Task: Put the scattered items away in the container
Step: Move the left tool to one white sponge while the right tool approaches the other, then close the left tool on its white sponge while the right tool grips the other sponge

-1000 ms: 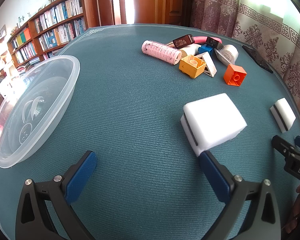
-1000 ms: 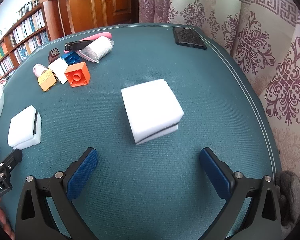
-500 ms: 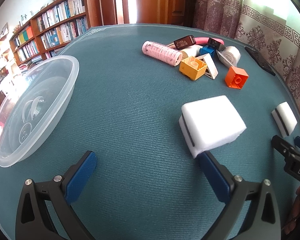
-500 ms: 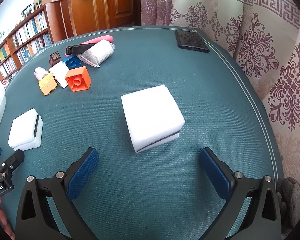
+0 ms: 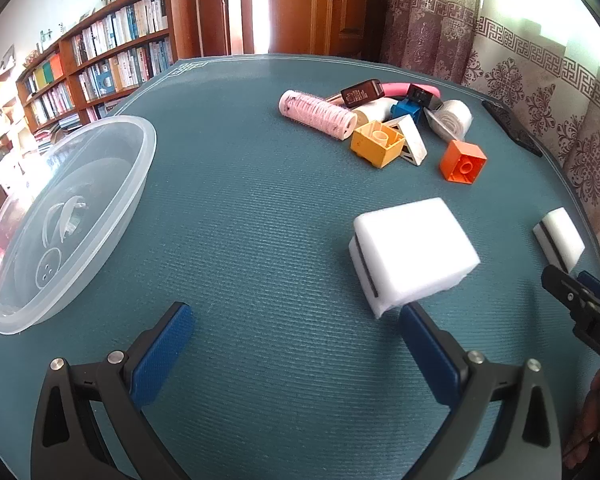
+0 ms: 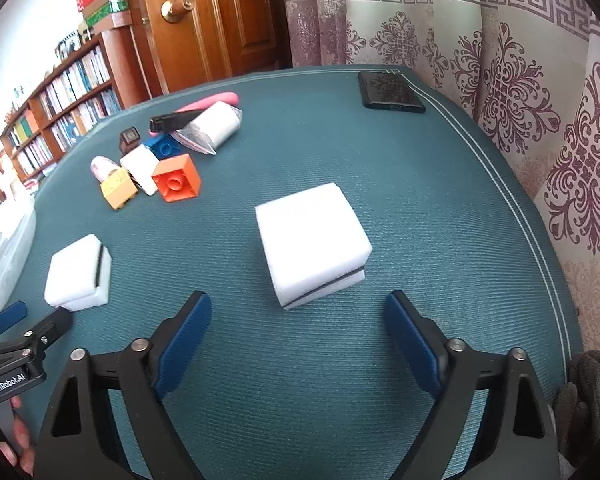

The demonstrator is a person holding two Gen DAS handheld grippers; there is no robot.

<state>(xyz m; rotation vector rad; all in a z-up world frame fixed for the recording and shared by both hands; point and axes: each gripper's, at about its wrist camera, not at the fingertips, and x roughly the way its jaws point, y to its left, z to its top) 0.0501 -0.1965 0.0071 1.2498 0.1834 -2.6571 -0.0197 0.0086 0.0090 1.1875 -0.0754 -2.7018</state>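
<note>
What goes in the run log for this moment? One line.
phase: approach | left claw: open, near left sponge | right claw: open, facing right sponge | plastic bowl: holds none of the scattered items

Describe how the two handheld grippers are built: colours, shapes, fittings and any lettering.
Both the left gripper and the right gripper have black, triangular cut-out frames with silver bolts, and blue padded jaws. The right wrist view shows white "GenRobot.AI" lettering on the left gripper's side; the left wrist view shows "DAS" on the right one's.

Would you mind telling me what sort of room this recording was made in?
Probably a home study or living room: a bookshelf full of books, a wooden door with a brass knob, and patterned curtains beside the table.
</note>
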